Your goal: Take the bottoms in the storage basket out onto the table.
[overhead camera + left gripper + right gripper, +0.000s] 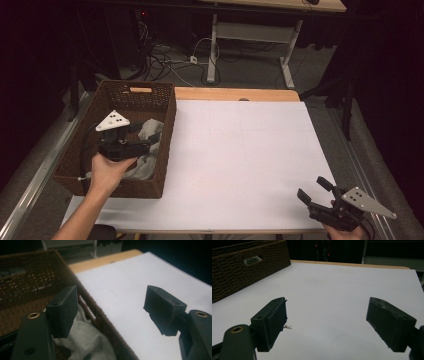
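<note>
Holding my left claw (145, 137) wide apart over the grey cloth (148, 131) in the basket (167, 150), I should lower it straight; my right claw (315, 189) waits apart over the desk (240, 150).

left tongs (142, 136) partly hide grey cloth (150, 131).

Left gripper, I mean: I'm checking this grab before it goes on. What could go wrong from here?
1. The left gripper is open over the basket, and in its own view the wall lies between the jaws. Closing now might pinch wicker instead of the grey cloth.
2. The cloth lies crumpled against that wall, so a shallow grip may catch only a fold and slip.
3. Pulling sideways could drag the basket, which sits at the table's edge.
</note>
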A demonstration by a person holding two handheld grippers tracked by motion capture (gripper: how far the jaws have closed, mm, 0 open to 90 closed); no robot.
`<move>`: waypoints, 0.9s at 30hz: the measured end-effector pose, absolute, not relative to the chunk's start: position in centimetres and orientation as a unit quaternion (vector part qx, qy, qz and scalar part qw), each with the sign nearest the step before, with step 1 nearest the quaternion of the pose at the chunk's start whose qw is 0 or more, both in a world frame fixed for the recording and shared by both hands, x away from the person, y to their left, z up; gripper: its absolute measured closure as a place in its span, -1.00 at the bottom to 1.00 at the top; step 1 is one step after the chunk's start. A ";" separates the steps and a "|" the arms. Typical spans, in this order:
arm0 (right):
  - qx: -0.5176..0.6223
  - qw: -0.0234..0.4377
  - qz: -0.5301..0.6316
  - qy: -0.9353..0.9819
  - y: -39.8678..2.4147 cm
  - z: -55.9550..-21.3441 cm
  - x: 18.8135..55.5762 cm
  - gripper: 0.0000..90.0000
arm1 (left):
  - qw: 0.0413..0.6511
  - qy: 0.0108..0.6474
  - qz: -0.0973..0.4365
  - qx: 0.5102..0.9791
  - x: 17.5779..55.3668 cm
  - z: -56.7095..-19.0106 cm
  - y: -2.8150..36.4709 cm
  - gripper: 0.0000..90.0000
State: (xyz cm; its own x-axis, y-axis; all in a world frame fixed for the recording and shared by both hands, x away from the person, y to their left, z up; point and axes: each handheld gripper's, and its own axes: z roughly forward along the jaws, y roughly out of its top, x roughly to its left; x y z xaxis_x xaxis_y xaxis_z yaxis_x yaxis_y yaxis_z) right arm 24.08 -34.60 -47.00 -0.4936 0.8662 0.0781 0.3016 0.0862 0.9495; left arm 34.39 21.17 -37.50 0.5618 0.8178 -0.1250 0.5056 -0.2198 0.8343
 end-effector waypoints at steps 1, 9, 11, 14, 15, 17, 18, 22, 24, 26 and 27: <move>0.425 0.269 0.525 0.686 -34.6 -47.0 24.1 -0.61 | 0.438 0.436 0.169 0.768 34.7 -37.5 21.2 -0.47; 0.426 0.269 0.524 0.687 -34.6 -47.0 24.1 -0.61 | 0.363 0.462 0.143 0.797 37.3 -38.4 22.2 -0.57; 0.425 0.269 0.525 0.686 -34.6 -47.0 24.1 -0.61 | 0.357 0.467 0.133 0.798 37.6 -38.6 22.3 -0.62; 0.427 0.269 0.525 0.686 -34.6 -47.0 24.1 -0.61 | 0.343 0.476 0.113 0.802 38.1 -39.2 22.4 -0.62; 0.427 0.269 0.525 0.686 -34.6 -47.0 24.1 -0.61 | 0.338 0.478 0.109 0.803 38.3 -39.3 22.4 -0.62; 0.426 0.269 0.525 0.686 -34.7 -47.0 24.2 -0.61 | 0.331 0.483 0.103 0.804 38.5 -39.6 22.4 -0.62; 0.426 0.268 0.525 0.686 -34.7 -47.0 24.2 -0.61 | 0.327 0.486 0.099 0.804 38.7 -39.8 22.4 -0.62; 0.426 0.268 0.526 0.686 -34.7 -47.0 24.2 -0.61 | 0.308 0.506 0.077 0.802 39.7 -41.0 22.7 -0.62; 0.427 0.268 0.526 0.685 -34.7 -47.0 24.2 -0.61 | 0.293 0.512 0.063 0.805 40.2 -41.7 22.7 -0.63; 0.427 0.268 0.526 0.685 -34.7 -47.0 24.2 -0.61 | 0.277 0.516 0.054 0.809 40.7 -42.2 22.5 -0.63; 0.428 0.268 0.526 0.685 -34.7 -47.0 24.2 -0.61 | 0.272 0.517 0.049 0.810 40.9 -42.4 22.3 -0.63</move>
State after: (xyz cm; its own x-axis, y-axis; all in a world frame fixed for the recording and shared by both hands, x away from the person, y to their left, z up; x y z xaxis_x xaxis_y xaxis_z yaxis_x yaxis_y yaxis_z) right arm 24.18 -34.68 -47.03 -0.4909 0.8673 0.0828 0.3036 0.0812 0.9493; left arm 40.90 22.32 -42.40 0.4598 0.8646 -0.2025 0.8117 -0.3167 0.4908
